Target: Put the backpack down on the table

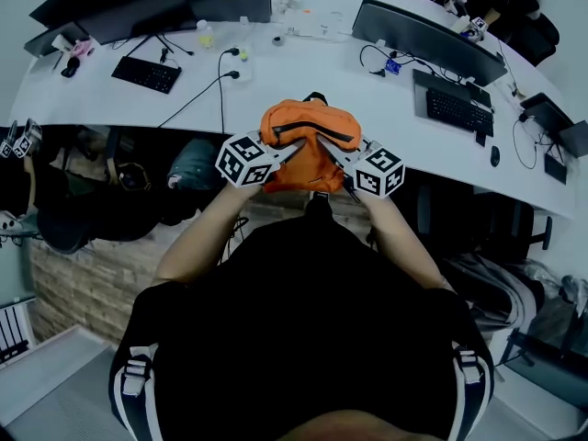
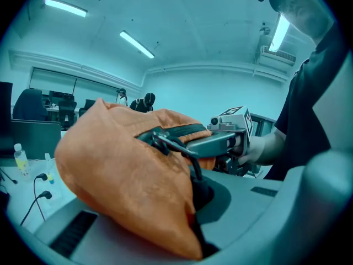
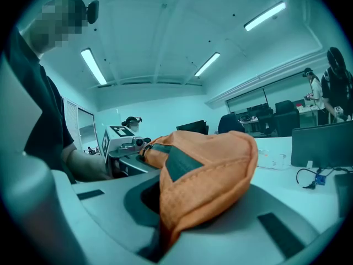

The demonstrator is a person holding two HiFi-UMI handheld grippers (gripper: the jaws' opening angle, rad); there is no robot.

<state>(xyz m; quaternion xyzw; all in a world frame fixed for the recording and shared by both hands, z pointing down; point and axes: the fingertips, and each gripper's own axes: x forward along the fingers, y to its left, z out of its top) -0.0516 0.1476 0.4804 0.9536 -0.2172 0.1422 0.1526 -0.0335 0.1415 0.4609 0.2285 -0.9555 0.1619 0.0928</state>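
Both grippers are clamped tight on the orange backpack [image 1: 308, 131] here. The left gripper [image 1: 287, 152] has its jaws squeezed shut on a fold of fabric on the bag's left side. The right gripper [image 1: 336, 152] is pinching the right side the same way, up by the dark zipper strip. The bag is held up between the two, right in front of the person, at the near edge of the white table [image 1: 276, 81].

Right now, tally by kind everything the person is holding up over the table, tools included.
orange backpack: 1
grippers: 2, the left gripper and the right gripper, each with jaws shut on the backpack
total: 3
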